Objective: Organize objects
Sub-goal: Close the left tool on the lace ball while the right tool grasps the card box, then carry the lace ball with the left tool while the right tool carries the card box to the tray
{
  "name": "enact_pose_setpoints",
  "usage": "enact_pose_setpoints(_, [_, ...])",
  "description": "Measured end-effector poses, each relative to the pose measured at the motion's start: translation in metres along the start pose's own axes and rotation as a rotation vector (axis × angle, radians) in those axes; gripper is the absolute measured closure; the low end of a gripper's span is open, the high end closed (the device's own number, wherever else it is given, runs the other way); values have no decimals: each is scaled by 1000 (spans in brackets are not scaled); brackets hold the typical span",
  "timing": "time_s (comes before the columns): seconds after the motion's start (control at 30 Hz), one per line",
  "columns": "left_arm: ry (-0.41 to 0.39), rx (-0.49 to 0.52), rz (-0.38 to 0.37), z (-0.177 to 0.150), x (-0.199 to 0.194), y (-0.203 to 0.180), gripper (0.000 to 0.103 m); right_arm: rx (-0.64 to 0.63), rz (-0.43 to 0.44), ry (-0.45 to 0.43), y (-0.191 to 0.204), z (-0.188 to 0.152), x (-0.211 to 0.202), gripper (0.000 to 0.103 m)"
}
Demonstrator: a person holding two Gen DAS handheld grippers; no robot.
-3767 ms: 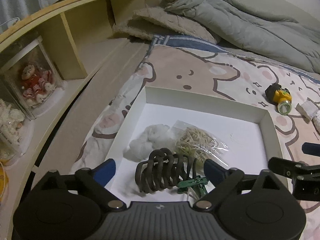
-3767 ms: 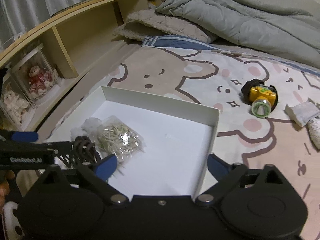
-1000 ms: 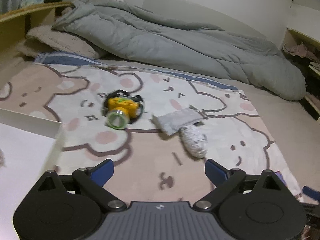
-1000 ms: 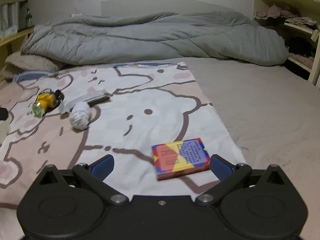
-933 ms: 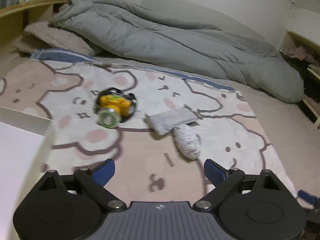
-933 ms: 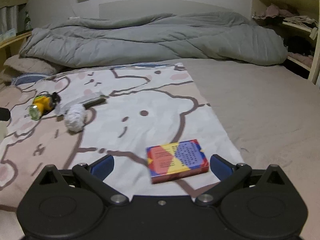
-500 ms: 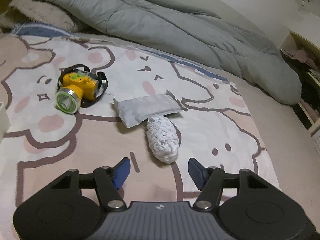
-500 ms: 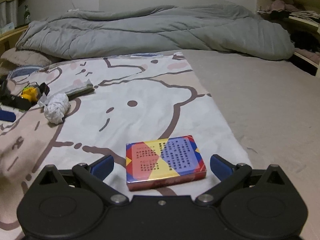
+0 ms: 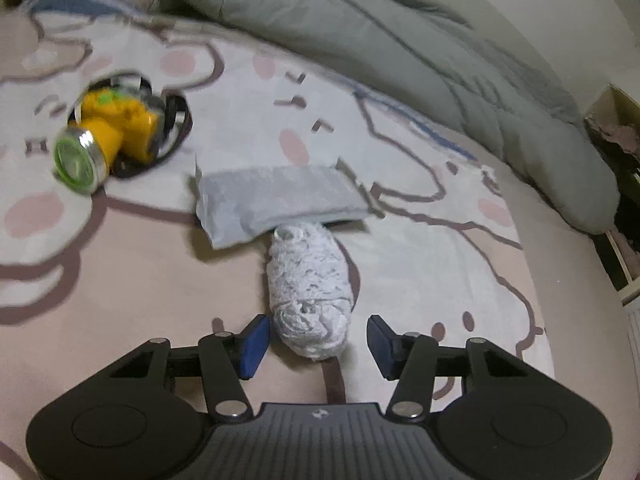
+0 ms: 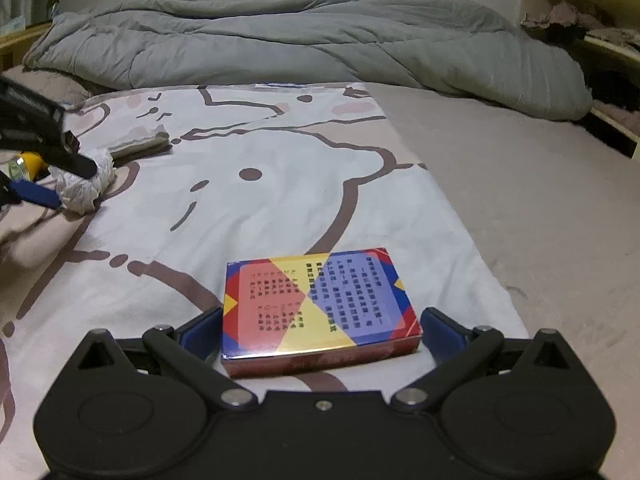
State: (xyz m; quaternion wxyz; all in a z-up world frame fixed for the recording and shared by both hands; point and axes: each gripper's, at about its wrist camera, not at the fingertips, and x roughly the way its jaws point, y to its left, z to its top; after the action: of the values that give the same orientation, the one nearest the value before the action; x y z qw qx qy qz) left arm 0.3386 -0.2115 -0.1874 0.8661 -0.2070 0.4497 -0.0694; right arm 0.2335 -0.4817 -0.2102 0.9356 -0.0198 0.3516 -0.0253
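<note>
Left gripper (image 9: 316, 340) closing, fingers apart either side of white rolled sock (image 9: 308, 292) on bed sheet (image 9: 420, 248), pads not yet pressing. Grey folded cloth (image 9: 276, 200) touching sock at 12 o'clock; yellow headlamp (image 9: 112, 136) at 10 o'clock. Right gripper (image 10: 322, 330) fingers apart, flanking colourful card box (image 10: 316, 304). Grey duvet (image 10: 300, 40) beyond.

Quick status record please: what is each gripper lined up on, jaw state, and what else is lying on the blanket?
left gripper: around the near end of the white sock roll, jaws closing, pads not yet pressing
right gripper: jaws open, either side of the colourful card box, no clear contact
beyond sock roll: grey folded cloth packet, touching the roll's far end
far left: yellow headlamp, lying apart
surface: bear-print blanket
</note>
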Motion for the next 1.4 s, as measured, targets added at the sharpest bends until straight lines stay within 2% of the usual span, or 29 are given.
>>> enact_pose_setpoints(0.07, [-10, -30, -3, -1, 3, 2, 50, 7, 5, -2, -1, -1, 0, 0])
enact_pose_setpoints(0.13, [-10, -31, 5, -1, 3, 3, 65, 1, -1, -10, 1, -3, 0, 0])
enact_pose_setpoints(0.3, [14, -34, -2, -3, -7, 10, 68, 7, 20, -16, -1, -3, -1, 4])
enact_pose_setpoints(0.47, [57, 20, 0, -13, -27, 21, 68, -19, 12, 0, 3, 2, -4, 10])
enact_pose_setpoints(0.6, [100, 78, -11, -25, -48, 36, 68, -15, 6, 45, 11, 4, -14, 10])
enact_pose_setpoints(0.77, [153, 133, -20, -44, -72, 55, 68, 11, 56, 91, 30, -5, -36, 10])
enact_pose_setpoints(0.87, [173, 202, -14, -57, -88, 61, 68, -16, 84, 109, 49, -15, -54, 10])
enact_pose_setpoints(1.03, [195, 374, 19, -80, -117, 71, 68, -14, 83, 143, 73, -32, -81, 10])
enact_pose_setpoints(1.17, [231, 421, 7, -94, -140, 87, 68, -3, 90, 164, 84, -42, -99, 10])
enact_pose_setpoints(1.3, [232, 389, -8, -95, -147, 92, 62, -33, 126, 189, 94, -47, -107, 9])
enact_pose_setpoints(1.4, [233, 333, -7, -92, -141, 90, 45, -39, 120, 204, 97, -41, -103, 8])
